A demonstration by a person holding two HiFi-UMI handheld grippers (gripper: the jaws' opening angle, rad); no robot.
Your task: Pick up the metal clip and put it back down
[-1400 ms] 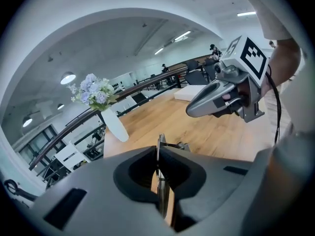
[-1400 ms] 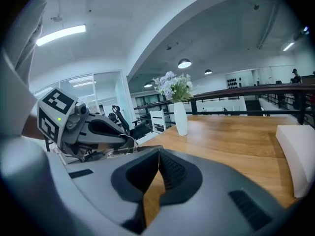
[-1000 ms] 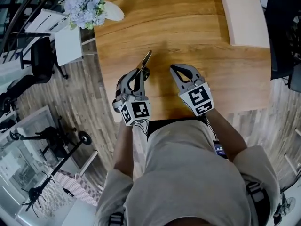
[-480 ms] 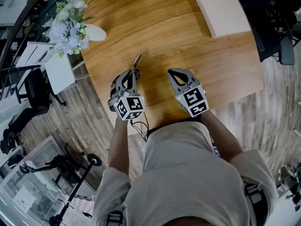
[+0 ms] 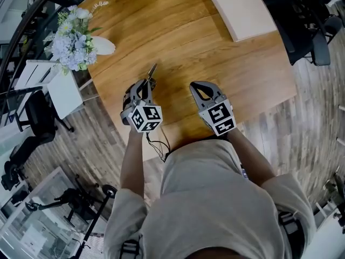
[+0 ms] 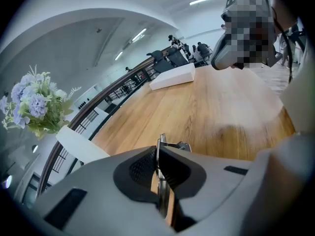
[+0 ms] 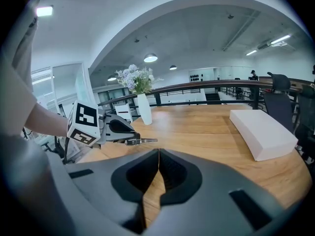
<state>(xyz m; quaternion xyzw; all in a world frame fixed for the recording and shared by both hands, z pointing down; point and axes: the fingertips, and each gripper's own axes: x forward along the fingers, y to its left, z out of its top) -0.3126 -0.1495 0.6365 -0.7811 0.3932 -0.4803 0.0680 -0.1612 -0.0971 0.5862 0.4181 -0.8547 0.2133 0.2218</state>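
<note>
My left gripper (image 5: 144, 89) is shut on the metal clip (image 5: 151, 72), a thin silver clip that sticks out past the jaw tips and hangs above the wooden table (image 5: 183, 42). In the left gripper view the clip (image 6: 162, 146) shows edge-on, pinched between the dark pads. From the right gripper view the clip (image 7: 140, 141) juts sideways out of the left gripper (image 7: 129, 136). My right gripper (image 5: 197, 88) is shut with nothing between its pads, held over the table to the right of the left one; its jaws (image 7: 158, 167) meet in a closed line.
A flat white box (image 5: 240, 9) lies at the table's far right. A white vase with pale blue flowers (image 5: 73, 39) stands at the table's left edge. Chairs and a small white side table (image 5: 54, 88) stand on the floor to the left.
The head view has swung, so the table sits more tilted in frame. Both grippers keep their places side by side, the left still holding the clip.
</note>
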